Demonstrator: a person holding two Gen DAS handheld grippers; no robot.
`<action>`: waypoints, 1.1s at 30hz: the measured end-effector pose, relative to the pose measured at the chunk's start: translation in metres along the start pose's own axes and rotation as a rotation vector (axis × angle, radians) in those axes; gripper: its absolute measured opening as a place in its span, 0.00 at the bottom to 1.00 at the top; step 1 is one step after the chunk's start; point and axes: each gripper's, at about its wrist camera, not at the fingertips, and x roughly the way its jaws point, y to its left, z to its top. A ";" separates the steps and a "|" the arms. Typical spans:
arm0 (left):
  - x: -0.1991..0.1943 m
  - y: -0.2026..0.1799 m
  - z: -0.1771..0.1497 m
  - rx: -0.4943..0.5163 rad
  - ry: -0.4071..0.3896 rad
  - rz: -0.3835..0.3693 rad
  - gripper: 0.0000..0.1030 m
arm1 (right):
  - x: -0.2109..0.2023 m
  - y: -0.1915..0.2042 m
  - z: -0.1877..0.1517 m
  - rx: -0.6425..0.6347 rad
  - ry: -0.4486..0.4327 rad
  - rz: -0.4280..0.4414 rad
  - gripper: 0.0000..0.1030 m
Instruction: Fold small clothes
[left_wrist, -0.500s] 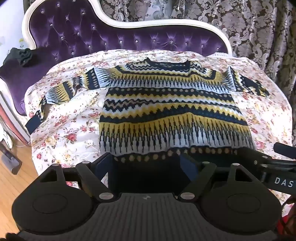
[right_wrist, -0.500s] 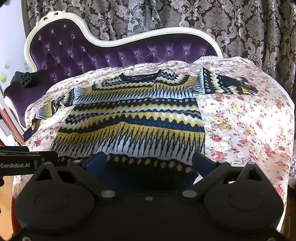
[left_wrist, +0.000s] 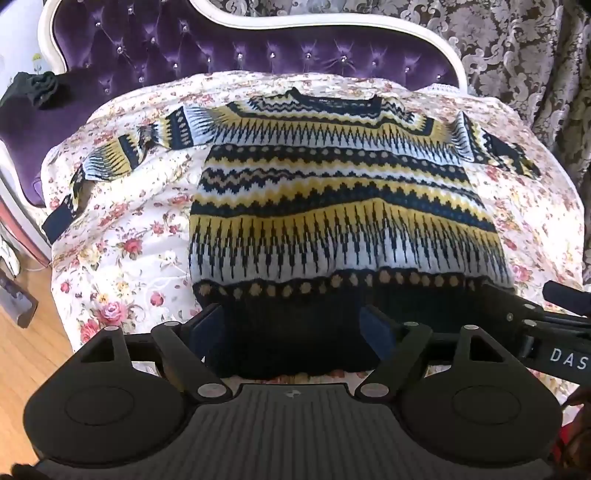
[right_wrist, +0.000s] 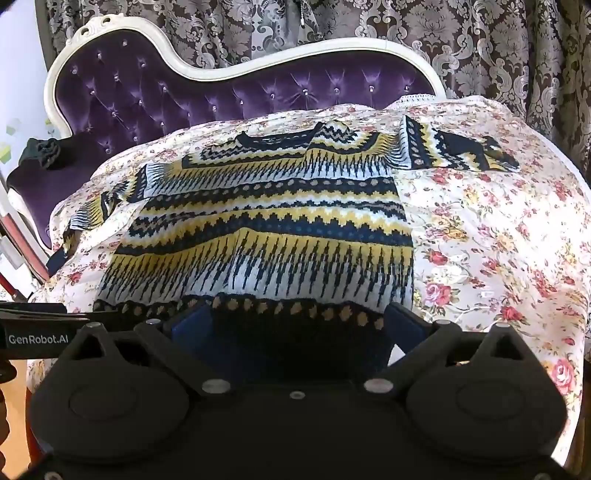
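Observation:
A yellow, navy and white patterned sweater (left_wrist: 340, 206) lies flat on a floral sheet (left_wrist: 125, 258), neck away from me, both sleeves spread out. It also shows in the right wrist view (right_wrist: 273, 236). My left gripper (left_wrist: 295, 325) is open, its blue-padded fingers (left_wrist: 208, 325) straddling the dark hem near the sweater's left bottom corner. My right gripper (right_wrist: 295, 325) is open, its fingers (right_wrist: 404, 325) on either side of the hem near the right bottom corner. Whether the pads touch the fabric I cannot tell.
The sheet (right_wrist: 498, 236) covers a purple tufted sofa with a white frame (right_wrist: 236, 96). A dark crumpled cloth (left_wrist: 42, 88) lies on the sofa's left end. Patterned curtains (right_wrist: 480, 40) hang behind. Wooden floor (left_wrist: 22, 369) is at the lower left.
Both grippers have edged slightly forward and lower over the hem. The sweater has not moved.

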 end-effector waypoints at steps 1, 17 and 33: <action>0.001 0.000 -0.001 -0.001 0.004 0.001 0.77 | 0.000 0.000 -0.001 0.002 0.001 0.000 0.97; 0.010 0.004 0.000 -0.014 0.051 -0.007 0.77 | 0.005 0.002 0.001 0.002 0.022 0.004 0.97; 0.011 0.007 0.001 -0.017 0.048 0.019 0.77 | 0.008 0.002 0.001 -0.001 0.035 0.004 0.97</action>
